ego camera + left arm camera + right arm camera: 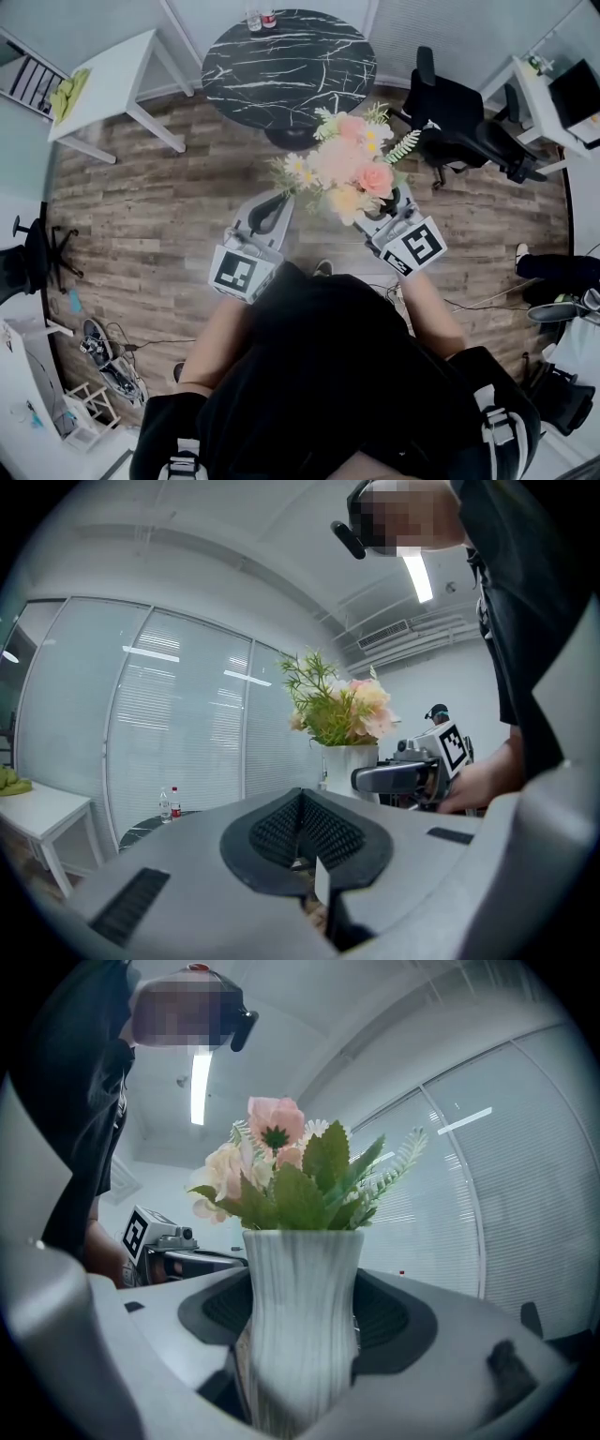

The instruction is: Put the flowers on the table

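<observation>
A bunch of pink, peach and cream flowers [345, 171] with green sprigs stands in a white ribbed vase [300, 1326]. My right gripper [302, 1335] is shut on the vase, its dark pads pressing on both sides, and holds it upright in the air. In the head view the blooms hide most of the right gripper [382, 214]. My left gripper [272, 211] hovers just left of the bouquet, shut with nothing in it [302, 834]. From the left gripper view the vase [349, 763] shows ahead to the right. The round black marble table [281, 66] lies beyond both grippers.
Two small bottles [261, 19] stand at the marble table's far edge. A white side table [103, 80] is at the far left. A black office chair [459, 131] sits right of the marble table, with a white desk [548, 94] beyond. Wooden floor lies below.
</observation>
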`<action>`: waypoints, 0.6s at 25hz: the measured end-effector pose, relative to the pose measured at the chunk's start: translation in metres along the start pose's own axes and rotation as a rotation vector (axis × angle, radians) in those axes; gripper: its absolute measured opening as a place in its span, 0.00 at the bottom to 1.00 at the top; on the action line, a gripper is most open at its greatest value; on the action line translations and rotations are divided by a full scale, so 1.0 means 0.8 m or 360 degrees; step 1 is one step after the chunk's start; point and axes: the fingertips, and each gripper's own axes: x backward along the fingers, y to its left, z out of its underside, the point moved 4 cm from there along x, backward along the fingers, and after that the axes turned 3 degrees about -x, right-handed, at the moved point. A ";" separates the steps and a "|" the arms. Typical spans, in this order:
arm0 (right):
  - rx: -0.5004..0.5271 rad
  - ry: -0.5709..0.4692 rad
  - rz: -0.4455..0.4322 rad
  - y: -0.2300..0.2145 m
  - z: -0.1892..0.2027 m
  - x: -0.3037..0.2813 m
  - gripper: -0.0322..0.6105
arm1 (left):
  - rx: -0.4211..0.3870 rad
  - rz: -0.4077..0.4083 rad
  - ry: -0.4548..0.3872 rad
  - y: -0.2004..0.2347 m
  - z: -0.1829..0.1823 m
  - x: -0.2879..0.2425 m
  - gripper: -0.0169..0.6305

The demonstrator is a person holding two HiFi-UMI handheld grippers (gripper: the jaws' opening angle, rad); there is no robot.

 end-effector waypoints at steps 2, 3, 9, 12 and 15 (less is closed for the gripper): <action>-0.0001 0.0003 0.0002 -0.006 0.001 -0.003 0.57 | 0.0014 -0.0011 0.0000 0.005 0.001 -0.004 0.05; -0.0002 0.0005 0.0005 -0.009 0.002 -0.005 0.57 | 0.0017 -0.0015 0.0000 0.008 0.003 -0.007 0.05; 0.0008 0.0007 0.0032 -0.034 0.006 -0.032 0.57 | -0.0016 0.0022 0.0004 0.040 0.011 -0.032 0.05; 0.0012 0.0014 0.0056 -0.051 0.003 -0.051 0.57 | -0.0011 0.0047 -0.0011 0.062 0.010 -0.050 0.05; 0.0018 0.0022 0.0077 -0.071 -0.001 -0.072 0.57 | -0.0003 0.0069 -0.0020 0.087 0.007 -0.071 0.05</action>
